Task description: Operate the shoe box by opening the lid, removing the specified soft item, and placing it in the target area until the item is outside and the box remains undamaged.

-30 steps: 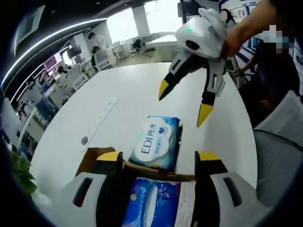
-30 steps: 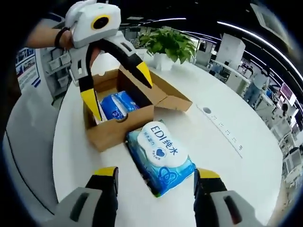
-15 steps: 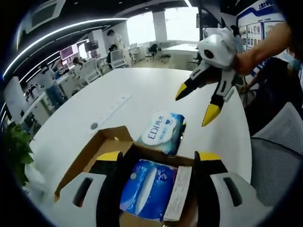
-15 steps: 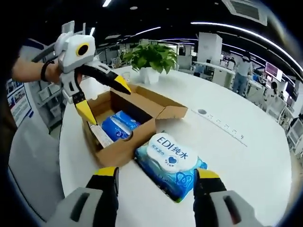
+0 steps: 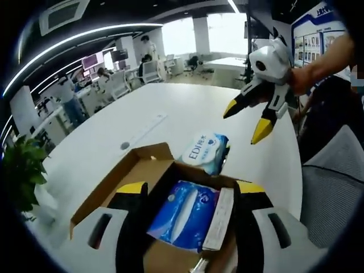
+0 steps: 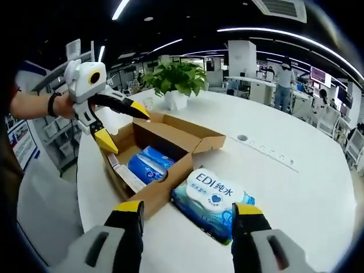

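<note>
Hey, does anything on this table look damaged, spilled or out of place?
Nothing stands out. The shoe box sits open and looks intact, with a blue pack inside. The wipes pack lies flat on the table beside it. Both grippers, left and right, are open and empty.

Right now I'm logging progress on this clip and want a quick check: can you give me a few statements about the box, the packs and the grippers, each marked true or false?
1. The shoe box has its lid open. True.
2. The wipes pack marked EDI lies inside the box. False: it lies on the white table beside the box.
3. A blue pack is inside the box. True.
4. The right gripper is shut on the wipes pack. False: its jaws are apart, holding nothing.
5. The left gripper hangs open above the box. True.
6. A potted plant stands on the table. True.
</note>
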The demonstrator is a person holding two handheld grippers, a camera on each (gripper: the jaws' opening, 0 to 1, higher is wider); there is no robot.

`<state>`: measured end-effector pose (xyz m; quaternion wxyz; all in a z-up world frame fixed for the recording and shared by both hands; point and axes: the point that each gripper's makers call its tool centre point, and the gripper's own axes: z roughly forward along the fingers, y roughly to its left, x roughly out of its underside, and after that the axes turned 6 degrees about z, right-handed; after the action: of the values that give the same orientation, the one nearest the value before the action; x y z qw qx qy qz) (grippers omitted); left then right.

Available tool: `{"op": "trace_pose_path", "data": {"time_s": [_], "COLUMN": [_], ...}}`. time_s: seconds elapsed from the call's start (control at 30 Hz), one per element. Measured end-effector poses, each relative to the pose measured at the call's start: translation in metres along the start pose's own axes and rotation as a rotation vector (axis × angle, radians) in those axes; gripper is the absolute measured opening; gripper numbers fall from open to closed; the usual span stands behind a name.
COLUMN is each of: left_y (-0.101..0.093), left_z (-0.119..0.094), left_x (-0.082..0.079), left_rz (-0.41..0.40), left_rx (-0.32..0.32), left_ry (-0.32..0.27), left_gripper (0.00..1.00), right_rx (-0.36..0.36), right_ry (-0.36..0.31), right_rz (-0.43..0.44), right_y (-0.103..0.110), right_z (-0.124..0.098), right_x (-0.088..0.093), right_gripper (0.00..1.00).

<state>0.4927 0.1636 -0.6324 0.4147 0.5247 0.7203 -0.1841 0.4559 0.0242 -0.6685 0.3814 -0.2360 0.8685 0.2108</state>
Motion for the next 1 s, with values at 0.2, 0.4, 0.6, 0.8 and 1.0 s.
{"op": "trace_pose_path", "data": {"time_s": [0.2,0.4,0.6,0.8,1.0], "left_y": [0.004,0.012,0.017,0.024,0.026], "left_z": [-0.010,-0.019,-0.026,-0.032,-0.038], "left_x": [0.011,0.028,0.037,0.045,0.051], "left_rz": [-0.015,-0.030,-0.028,-0.027,-0.082], "left_rx": [-0.013,-0.032,-0.041,-0.045,-0.072], "left_ry": [0.007,0.027,0.041,0.055,0.038], "left_gripper": [0.61,0.61,0.61,0.62,0.64], "right_rx": [-0.015,-0.035,-0.050,-0.066,-0.070], "right_ry": [0.002,-0.008,0.005,0.024,0.013], "right_rz": [0.009,0.013,-0.006,-0.045,-0.063], "right_y": [0.009,0.020,0.025,0.031,0.039], "right_z": [0.004,0.014,0.027,0.038,0.046], "right_x": [0.000,-0.008,-0.012,-0.018,-0.029], "right_gripper": [0.60,0.60,0.61,0.59,0.61]}}
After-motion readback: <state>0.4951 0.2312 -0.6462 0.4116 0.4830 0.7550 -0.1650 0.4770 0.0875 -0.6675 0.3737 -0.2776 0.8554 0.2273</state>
